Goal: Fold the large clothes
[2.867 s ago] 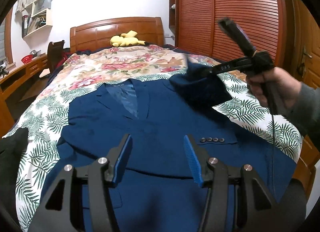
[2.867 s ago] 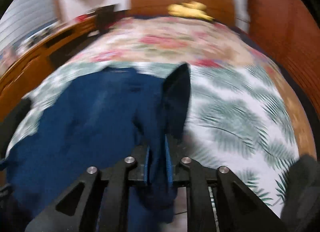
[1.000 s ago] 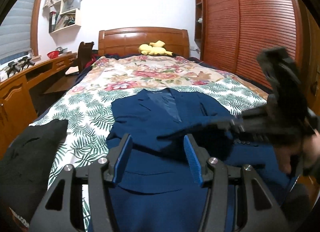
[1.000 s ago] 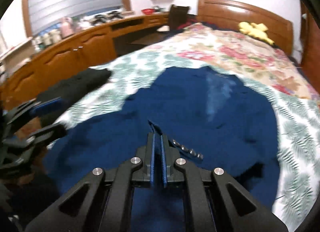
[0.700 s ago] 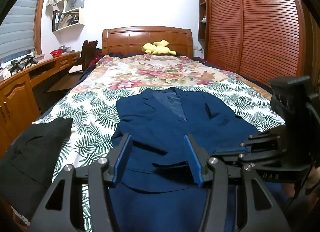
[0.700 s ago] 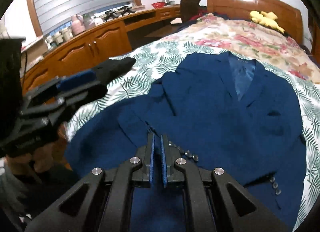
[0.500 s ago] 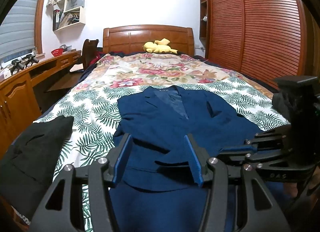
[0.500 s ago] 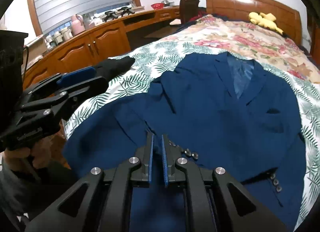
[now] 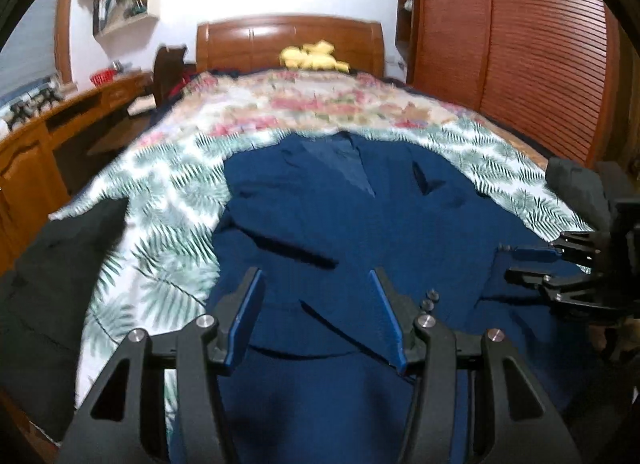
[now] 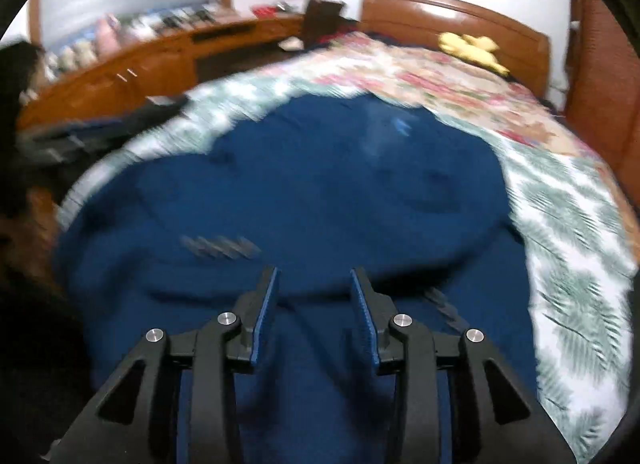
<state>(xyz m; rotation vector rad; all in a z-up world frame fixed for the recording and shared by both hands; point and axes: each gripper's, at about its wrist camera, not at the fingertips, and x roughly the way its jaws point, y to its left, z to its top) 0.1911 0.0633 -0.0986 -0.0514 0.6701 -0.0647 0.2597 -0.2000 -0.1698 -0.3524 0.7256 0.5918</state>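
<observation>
- I see the blue jacket lying face up on the bed, spread over the palm-leaf sheet at the foot end.
- Its long axis runs along the bed: the collar and pale lining point at the wooden headboard, the hem points back toward me.
- One sleeve is folded across the front, its cuff buttons lying just beside my left tool's right-hand finger; in the right wrist view the buttons are a blurred streak.
- My left tool hangs over the lower half of the jacket, jaws about half wide, with nothing pinched between the pads.
- My right tool is opening; only jacket cloth lies beneath the gap and the pads press on nothing.
- From the left wrist view the right tool sits at the jacket's right edge, farther from the headboard than the collar.
- Against a second ago: the right tool was then clamped narrow on the sleeve cuff; now the cuff is out of it and lies on the jacket front.
- Both views now look more steeply down on the jacket, and it fills more of each view than before.
- A dark garment lies at the left of the jacket, on the sheet's edge, as it did earlier.
- A yellow plush toy sits against the headboard, well apart from the jacket.
</observation>
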